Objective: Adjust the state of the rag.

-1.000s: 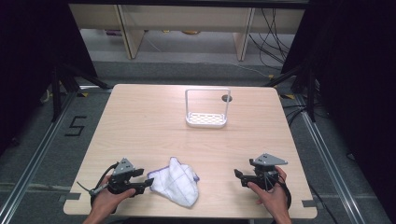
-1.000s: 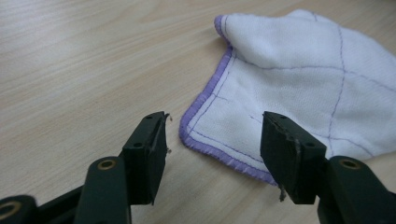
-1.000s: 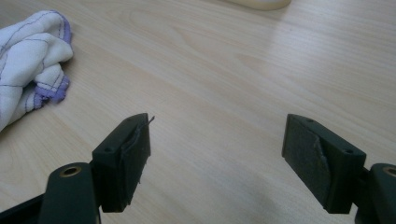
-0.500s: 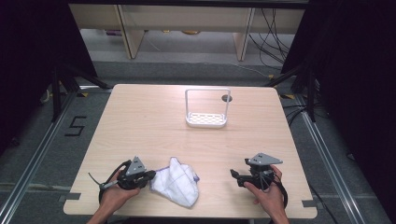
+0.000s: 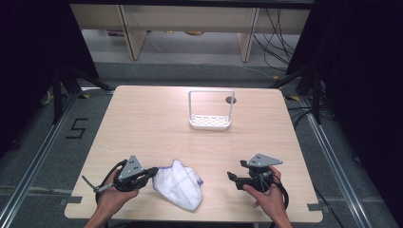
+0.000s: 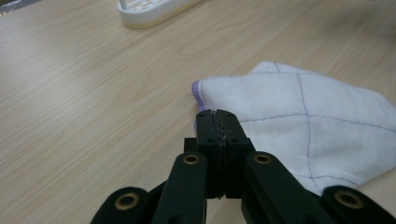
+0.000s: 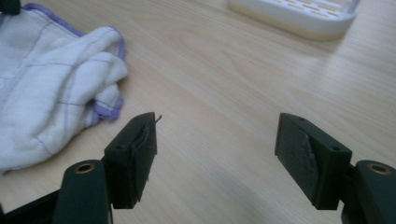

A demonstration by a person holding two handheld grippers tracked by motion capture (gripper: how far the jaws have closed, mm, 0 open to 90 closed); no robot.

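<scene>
A crumpled white cloth with purple stitched edging (image 5: 178,185) lies near the worktop's (image 5: 142,123) near edge. The left gripper (image 6: 217,122), fingers pressed together on nothing, sits at its hem, seemingly poised to pinch. The right gripper (image 7: 215,154) waits wide apart beside.

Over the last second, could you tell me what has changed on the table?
The left gripper moved right, up to the edge of the white cloth, with its jaws shut. The right gripper, jaws open, shifted only slightly. The cloth and the white rack stayed where they were.
</scene>
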